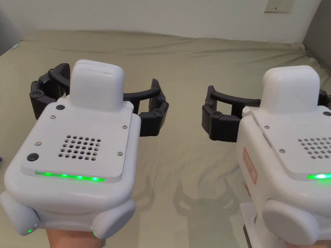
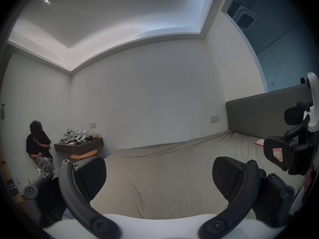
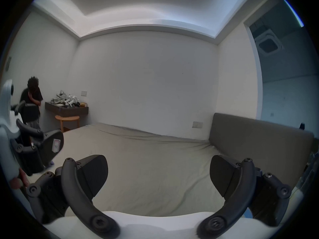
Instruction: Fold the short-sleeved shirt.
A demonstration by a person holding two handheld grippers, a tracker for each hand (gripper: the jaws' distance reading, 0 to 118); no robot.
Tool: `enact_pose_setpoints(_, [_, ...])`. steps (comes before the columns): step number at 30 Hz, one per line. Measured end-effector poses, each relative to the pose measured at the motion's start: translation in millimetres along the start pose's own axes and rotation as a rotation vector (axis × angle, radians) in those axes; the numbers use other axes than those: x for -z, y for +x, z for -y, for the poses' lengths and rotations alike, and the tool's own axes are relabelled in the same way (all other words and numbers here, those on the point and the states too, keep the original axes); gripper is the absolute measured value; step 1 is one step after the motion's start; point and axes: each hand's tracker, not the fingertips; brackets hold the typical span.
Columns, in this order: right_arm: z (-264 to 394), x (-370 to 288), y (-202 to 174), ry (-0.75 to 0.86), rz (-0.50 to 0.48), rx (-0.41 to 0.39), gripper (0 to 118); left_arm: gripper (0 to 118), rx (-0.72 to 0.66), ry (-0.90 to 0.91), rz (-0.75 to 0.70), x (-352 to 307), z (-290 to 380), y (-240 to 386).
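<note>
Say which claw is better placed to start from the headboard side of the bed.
Right. The right claw, open, hangs over the bed sheet nearer the grey headboard; the left claw, also open, sits farther from it.

No text or label can be read
</note>
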Motion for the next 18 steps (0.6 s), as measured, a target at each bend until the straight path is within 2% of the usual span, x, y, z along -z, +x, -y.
enact_pose_setpoints(2, [-6, 1, -1, -0.063, 0.045, 0.059, 118, 118, -0.008, 0.001, 0.0, 0, -1, 1])
enact_pose_setpoints(5, [-15, 0, -7, -0.135, 0.108, 0.02, 118, 118, -0.014, 0.001, 0.0, 0, -4, -2])
enact_pose_setpoints(7, [-20, -1, -8, -0.169, 0.094, 0.001, 118, 118, -0.016, 0.003, 0.0, 0, -3, 1])
enact_pose_setpoints(12, [-24, -3, 0, -0.194, -0.011, 0.118, 118, 118, -0.017, 0.006, 0.006, 0, -5, 3])
enact_pose_setpoints(15, [-27, -4, -1, -0.239, 0.005, 0.09, 118, 118, -0.013, 0.009, 0.006, 0, -5, 4])
enact_pose_setpoints(18, [-29, -3, -7, -0.287, 0.108, 0.032, 118, 118, -0.008, 0.014, 0.004, 1, -4, 6])
